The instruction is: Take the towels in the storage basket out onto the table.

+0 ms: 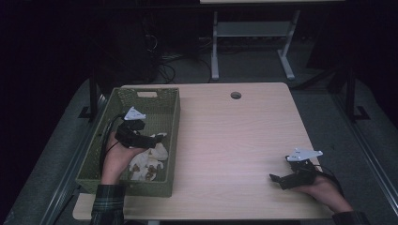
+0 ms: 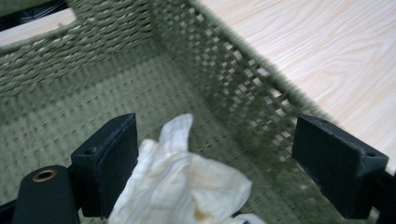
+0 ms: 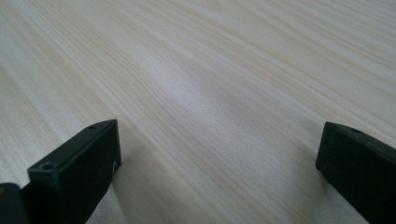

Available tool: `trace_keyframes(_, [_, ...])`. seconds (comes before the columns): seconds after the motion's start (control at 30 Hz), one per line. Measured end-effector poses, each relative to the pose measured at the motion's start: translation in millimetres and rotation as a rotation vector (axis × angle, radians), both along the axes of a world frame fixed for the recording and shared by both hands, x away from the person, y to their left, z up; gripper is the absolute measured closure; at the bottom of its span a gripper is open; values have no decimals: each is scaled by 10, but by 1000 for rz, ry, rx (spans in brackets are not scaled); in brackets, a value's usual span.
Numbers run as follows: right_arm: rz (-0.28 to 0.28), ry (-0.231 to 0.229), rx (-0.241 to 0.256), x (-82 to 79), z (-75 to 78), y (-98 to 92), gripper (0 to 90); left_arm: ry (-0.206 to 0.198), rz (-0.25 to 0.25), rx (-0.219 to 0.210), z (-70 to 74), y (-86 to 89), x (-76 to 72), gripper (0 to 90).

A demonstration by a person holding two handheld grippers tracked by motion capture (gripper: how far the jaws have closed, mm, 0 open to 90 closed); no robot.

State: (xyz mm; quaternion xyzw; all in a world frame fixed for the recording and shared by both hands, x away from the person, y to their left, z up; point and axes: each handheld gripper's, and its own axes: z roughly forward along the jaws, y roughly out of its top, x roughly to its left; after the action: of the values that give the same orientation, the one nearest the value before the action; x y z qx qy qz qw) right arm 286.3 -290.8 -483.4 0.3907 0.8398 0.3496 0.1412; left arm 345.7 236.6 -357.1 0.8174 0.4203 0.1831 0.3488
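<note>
While the woven olive basket (image 2: 93,70) held crumpled, stained white paper (image 2: 182,186), the left gripper (image 2: 215,163) was seen spread wide, paper touching one jaw. The right gripper (image 3: 219,168) was held apart over pale woodgrain table (image 3: 210,70).

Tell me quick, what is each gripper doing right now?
Left gripper: open, fingers on either side of the crumpled white cloth in the green woven basket, not clamped.
Right gripper: open, holding nothing, above the wooden table.

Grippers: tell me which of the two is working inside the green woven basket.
The left gripper. Its open jaws sit over crumpled stained paper inside the basket, while the right gripper rests open on the bare wooden table.
</note>
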Motion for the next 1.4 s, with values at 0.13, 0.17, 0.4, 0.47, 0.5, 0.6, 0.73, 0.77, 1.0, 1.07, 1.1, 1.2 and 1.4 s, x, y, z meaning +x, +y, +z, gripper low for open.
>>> trace_keyframes(0.13, [0,0,0,0,0,2,0,14,22,19,-69,70,21,139])
trace_keyframes(0.17, [-1,1,1,0,-1,2,0,21,26,30,-93,94,29,139])
trace_keyframes(0.4, [3,-4,-1,3,-2,0,0,71,41,59,-286,177,64,140])
trace_keyframes(0.47, [2,-4,-1,3,-1,0,0,95,48,82,-362,188,86,139])
trace_keyframes(0.5, [3,-4,-1,3,-2,0,0,105,49,100,-394,189,98,138])
trace_keyframes(0.6, [3,-4,-1,3,-1,0,0,142,66,137,-490,185,126,135])
trace_keyframes(0.73, [3,-4,-1,3,-1,0,0,206,89,156,-558,182,141,130])
trace_keyframes(0.77, [2,-4,-1,2,-1,1,0,226,97,169,-581,183,148,129])
trace_keyframes(1.0, [1,0,-1,0,-1,1,0,276,109,157,-646,217,160,129])
trace_keyframes(1.07, [0,0,0,0,-1,2,0,284,110,160,-659,220,164,129])
trace_keyframes(1.1, [0,0,0,-1,-1,2,0,292,113,161,-668,224,170,129])
trace_keyframes(1.2, [1,0,-1,0,-1,2,0,328,120,164,-713,227,182,129])
trace_keyframes(1.4, [3,1,2,-4,-1,6,0,372,121,197,-787,220,199,134])
